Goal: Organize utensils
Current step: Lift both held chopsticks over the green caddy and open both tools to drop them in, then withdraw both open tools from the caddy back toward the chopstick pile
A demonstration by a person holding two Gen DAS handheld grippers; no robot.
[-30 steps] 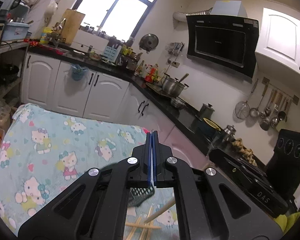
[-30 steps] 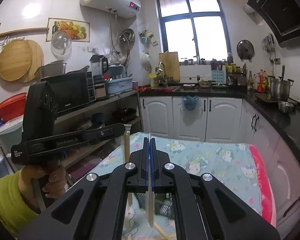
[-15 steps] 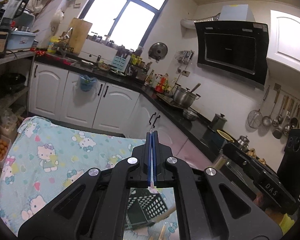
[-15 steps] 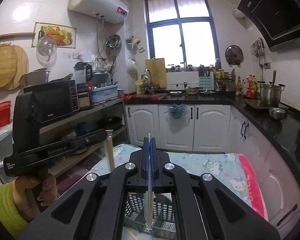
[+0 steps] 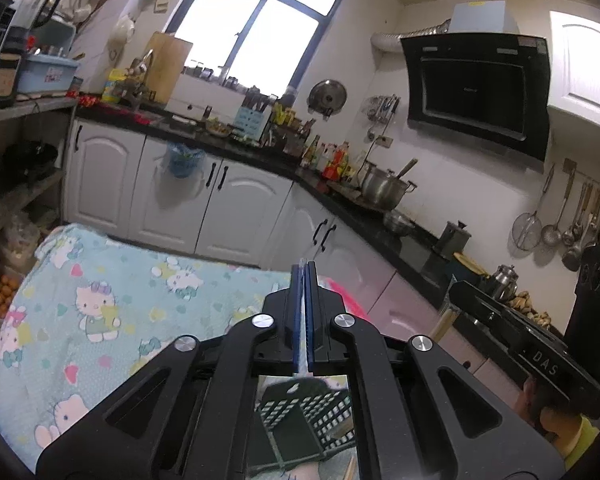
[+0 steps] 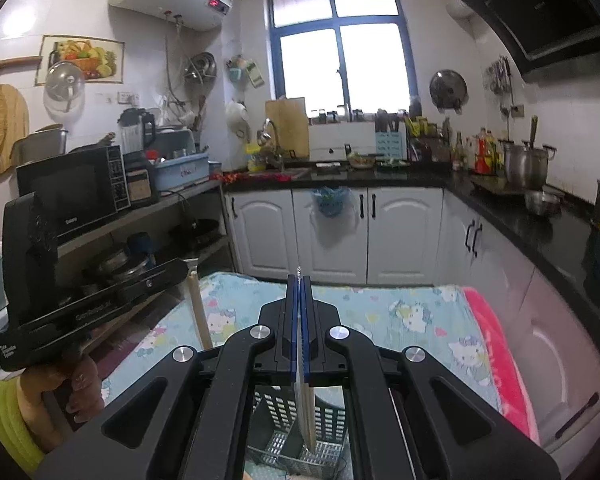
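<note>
Right gripper [image 6: 299, 280]: jaws closed on a flat metal utensil [image 6: 305, 408], knife-like. The blade hangs down below the pads, its tip inside the dark slotted basket [image 6: 332, 420]; a thin bit of metal pokes up above the fingertips. I can't tell which compartment of the basket the tip is in.

Left gripper [image 5: 305, 268]: jaws closed, blue pads pressed together. The right wrist view shows it at the left [image 6: 188, 270], clamped on a pale wooden stick [image 6: 199, 312], chopstick or handle, which stands near upright and runs down behind the right gripper's frame. Its lower end is hidden. A hand [image 6: 76, 384] with a yellow-green sleeve [image 6: 4, 416] grips the left gripper's handle.

The basket sits on the table [image 5: 100, 288], on the blue cartoon-cat cloth, directly below both grippers. The left wrist view shows the basket [image 5: 300, 420] between the gripper arms, with a divider wall inside and a wooden piece [image 5: 350, 468] beside it at the bottom edge.

From the left wrist view the right gripper [image 5: 500, 312] is at the right, in front of the black counter [image 5: 400, 240], with another wooden stick [image 5: 444, 320] showing beside it.
</note>
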